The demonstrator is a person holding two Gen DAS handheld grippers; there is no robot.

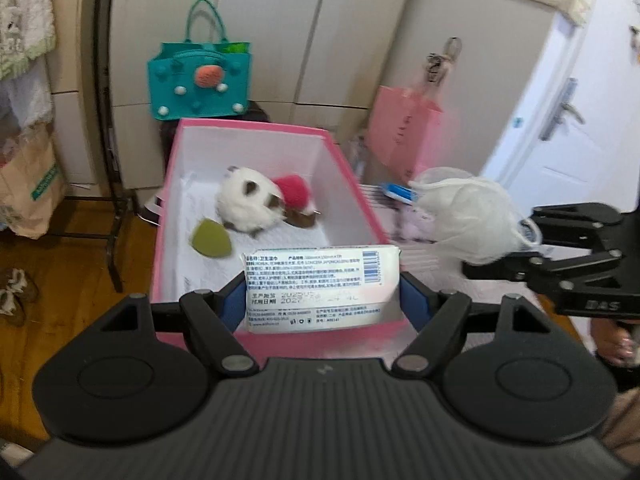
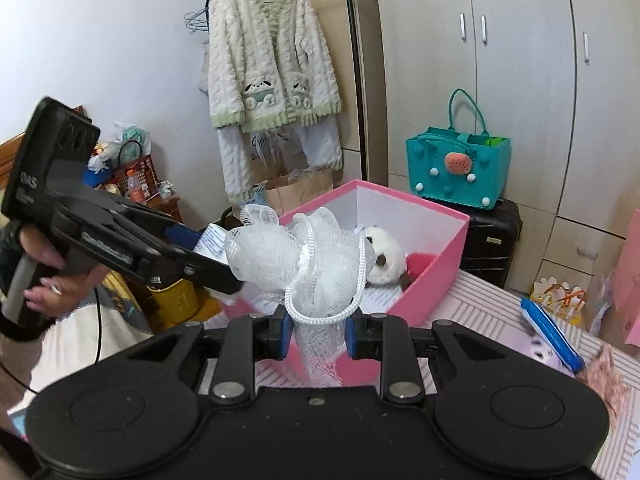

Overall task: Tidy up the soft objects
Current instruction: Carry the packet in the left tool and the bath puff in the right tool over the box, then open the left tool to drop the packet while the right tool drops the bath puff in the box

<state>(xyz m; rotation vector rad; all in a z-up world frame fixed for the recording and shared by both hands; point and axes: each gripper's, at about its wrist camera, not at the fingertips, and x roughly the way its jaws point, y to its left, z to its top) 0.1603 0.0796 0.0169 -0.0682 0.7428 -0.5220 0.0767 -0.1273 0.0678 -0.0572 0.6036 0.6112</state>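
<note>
While clamped: left gripper (image 1: 322,300) on one wipes pack (image 1: 320,288), right gripper (image 2: 316,336) on one mesh pouf (image 2: 300,260).

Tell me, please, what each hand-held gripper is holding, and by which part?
The left hand-held gripper clamps a wet-wipes pack across its two short sides. The right hand-held gripper pinches a white mesh bath sponge by its lower netting.

The pink box (image 1: 264,128) is open on top, its near half bare white floor — room to come down there. Toward the far end a white plush toy (image 1: 248,200), a red pompom (image 1: 294,190) and a green pad (image 1: 210,237) fill the floor. Above the near rim the left claw (image 1: 320,300) with its wipes packet (image 1: 322,288) and the right claw (image 2: 316,332) with its mesh puff (image 2: 300,256) crowd close — the puff touching the left claw's finger.
</note>
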